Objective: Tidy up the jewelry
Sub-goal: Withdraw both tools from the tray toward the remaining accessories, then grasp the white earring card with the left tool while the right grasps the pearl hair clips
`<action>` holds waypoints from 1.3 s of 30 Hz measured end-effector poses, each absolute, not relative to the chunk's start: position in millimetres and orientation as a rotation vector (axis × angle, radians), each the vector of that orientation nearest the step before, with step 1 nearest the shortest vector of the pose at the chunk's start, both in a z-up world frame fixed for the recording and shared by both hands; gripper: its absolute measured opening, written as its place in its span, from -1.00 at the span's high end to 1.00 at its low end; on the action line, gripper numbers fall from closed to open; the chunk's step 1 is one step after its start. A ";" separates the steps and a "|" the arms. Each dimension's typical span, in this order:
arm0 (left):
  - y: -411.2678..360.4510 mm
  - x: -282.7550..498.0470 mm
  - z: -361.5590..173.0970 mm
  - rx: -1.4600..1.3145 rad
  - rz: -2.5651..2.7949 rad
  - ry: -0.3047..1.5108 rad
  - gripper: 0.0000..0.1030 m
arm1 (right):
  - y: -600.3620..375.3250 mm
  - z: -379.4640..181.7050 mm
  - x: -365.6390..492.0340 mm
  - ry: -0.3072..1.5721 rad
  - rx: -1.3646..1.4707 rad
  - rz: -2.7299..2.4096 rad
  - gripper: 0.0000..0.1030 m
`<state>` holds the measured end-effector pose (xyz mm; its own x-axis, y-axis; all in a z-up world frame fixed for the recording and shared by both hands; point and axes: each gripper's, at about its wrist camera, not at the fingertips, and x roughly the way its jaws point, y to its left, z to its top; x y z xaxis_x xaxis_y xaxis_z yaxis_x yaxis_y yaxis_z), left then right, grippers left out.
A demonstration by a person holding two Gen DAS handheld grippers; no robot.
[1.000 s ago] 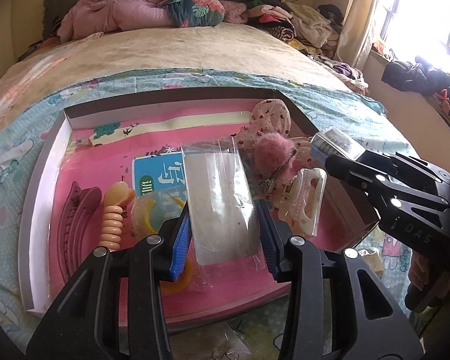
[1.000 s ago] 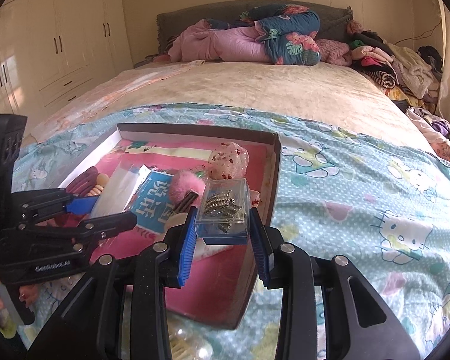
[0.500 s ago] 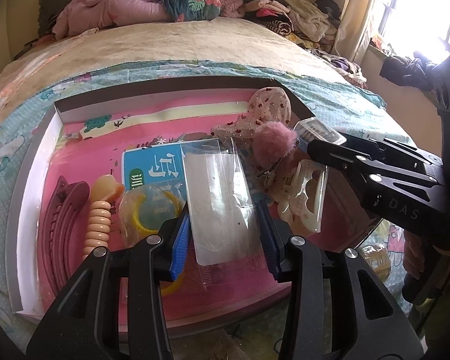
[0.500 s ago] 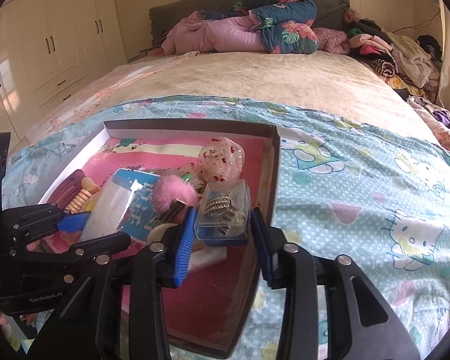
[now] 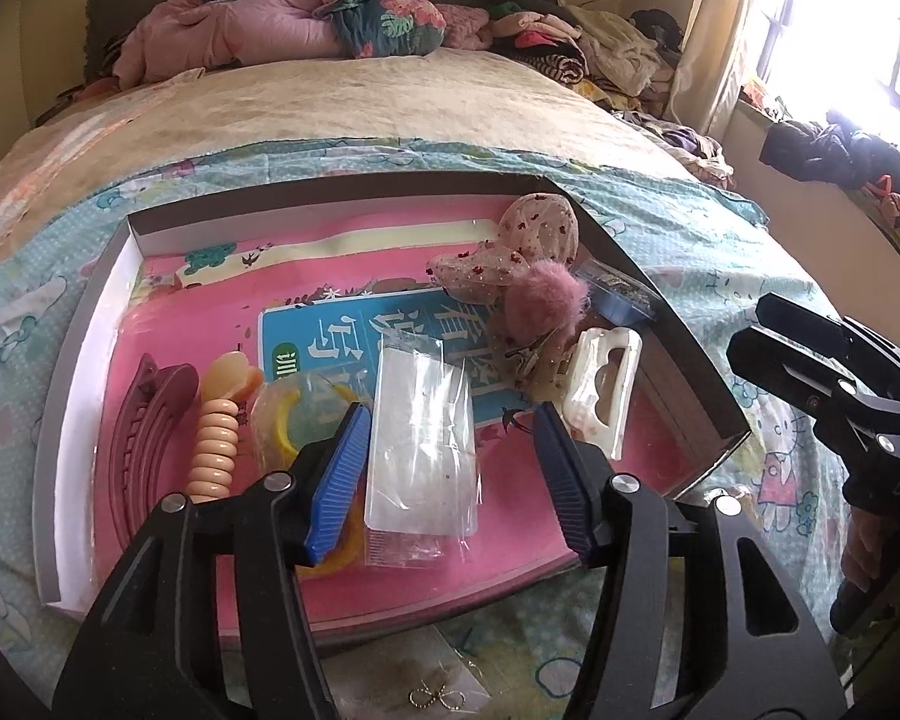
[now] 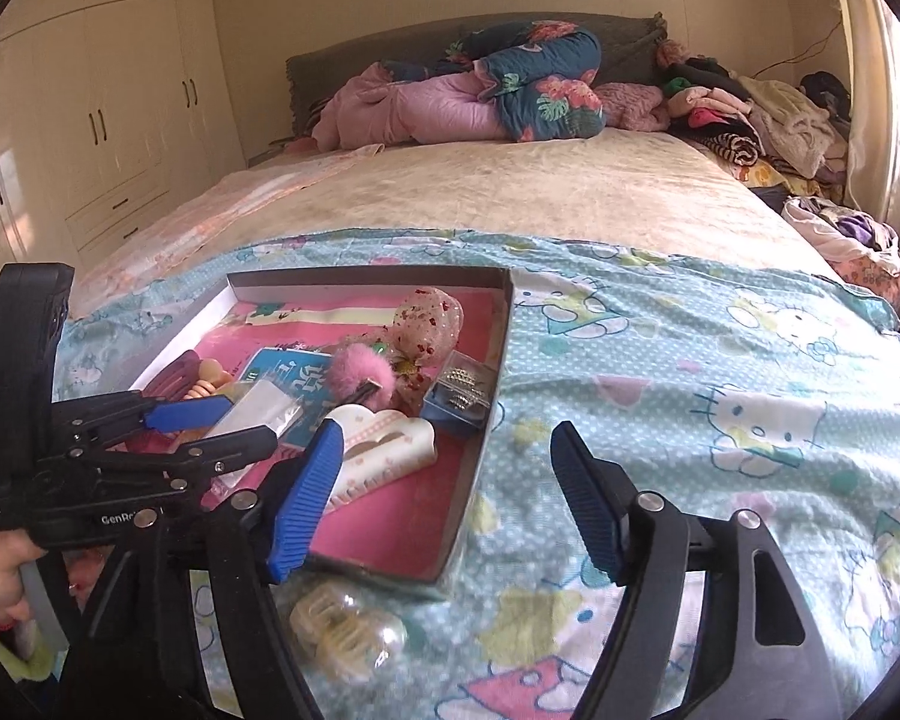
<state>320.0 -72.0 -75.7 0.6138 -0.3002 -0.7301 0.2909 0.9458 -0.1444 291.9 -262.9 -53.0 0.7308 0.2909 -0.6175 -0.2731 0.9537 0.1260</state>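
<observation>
Both jaws have just been opening: left gripper (image 5: 450, 474) straddles the clear packet (image 5: 420, 450) unpressed, right gripper (image 6: 444, 504) holds nothing, lower centre of frame.

A bed (image 6: 510, 192) stretches away beyond the claw, quilts (image 6: 480, 96) heaped at its far end. Wardrobes (image 6: 90, 108) stand far left of the claw. Clothes (image 6: 762, 114) pile up far right.
</observation>
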 end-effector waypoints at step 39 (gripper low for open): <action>-22.5 219.8 -53.1 0.003 -0.255 0.730 -0.78 | -230.3 -59.3 197.3 0.698 -0.034 0.389 -0.54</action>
<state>219.8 -22.5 -53.1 0.7155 -0.2293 -0.6599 0.2317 0.9690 -0.0855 197.3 -230.3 -59.3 0.6974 0.3377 -0.6321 -0.3603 0.9277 0.0982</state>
